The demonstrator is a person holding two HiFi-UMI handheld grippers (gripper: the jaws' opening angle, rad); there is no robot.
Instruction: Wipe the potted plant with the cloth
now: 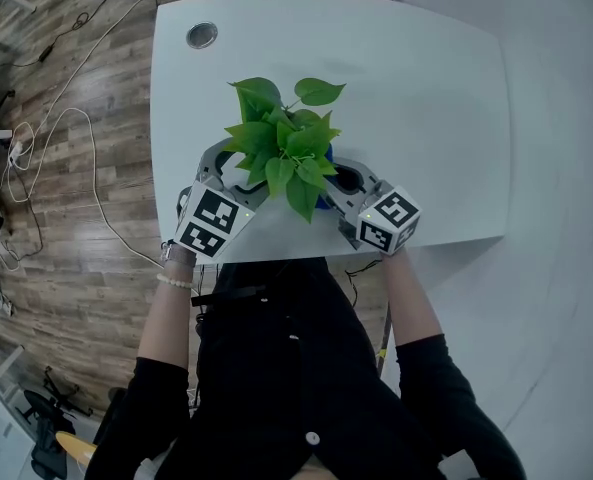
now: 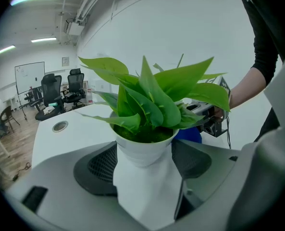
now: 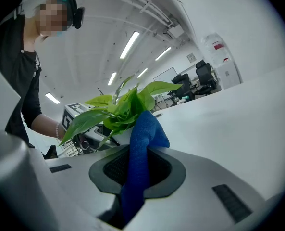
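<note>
White table [image 1: 426, 88] – potted plant [image 1: 286, 143] stands near front edge, just before person.

Left gripper [image 1: 226, 168] clamped on white pot [image 2: 142, 150], steadying it upright.

Right gripper [image 1: 351, 183] pinching blue cloth [image 3: 140, 148], bunched end raised right beside leaves – contact not certain.

Step, as judged: start of wiping, pot braced, cloth brought up.

Next move calls for light strokes along leaf surface, firm hold on pot, no tugging at stems.
</note>
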